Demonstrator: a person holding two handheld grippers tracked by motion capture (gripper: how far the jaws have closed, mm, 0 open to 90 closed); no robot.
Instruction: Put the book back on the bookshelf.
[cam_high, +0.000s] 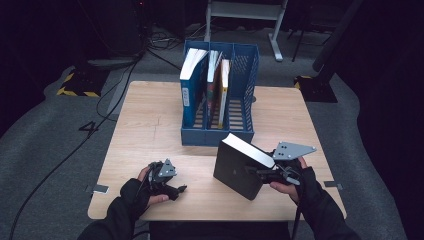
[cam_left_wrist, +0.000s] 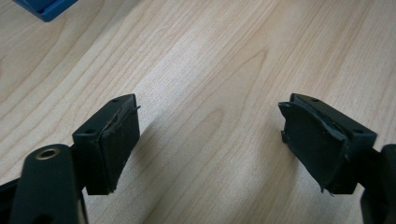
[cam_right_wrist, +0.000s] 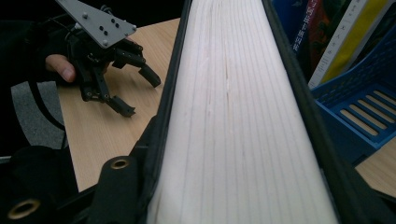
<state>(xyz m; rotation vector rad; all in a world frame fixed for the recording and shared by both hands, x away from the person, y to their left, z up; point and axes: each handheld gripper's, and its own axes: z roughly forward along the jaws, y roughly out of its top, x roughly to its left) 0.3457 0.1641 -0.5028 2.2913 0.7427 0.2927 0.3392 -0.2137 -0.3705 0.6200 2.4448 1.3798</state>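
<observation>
A thick black-covered book (cam_high: 240, 165) with white page edges (cam_right_wrist: 233, 116) hangs tilted over the table's front right, just before the blue file rack (cam_high: 245, 75). My right gripper (cam_high: 262, 172) is shut on it, one jaw against each cover in the right gripper view. My left gripper (cam_high: 177, 189) stands open low over bare wood at the front left, with nothing between its pads (cam_left_wrist: 116, 144). In the right gripper view the left gripper (cam_right_wrist: 140, 95) sits beyond the book, jaws spread.
The rack holds three upright books: a white and blue one (cam_high: 190, 75), a colourful one (cam_high: 214, 75) and a yellow-edged one (cam_high: 223, 90); its right slot (cam_right_wrist: 364, 116) has no book in it. The wooden table (cam_high: 150, 125) stands on grey floor with cables at the left.
</observation>
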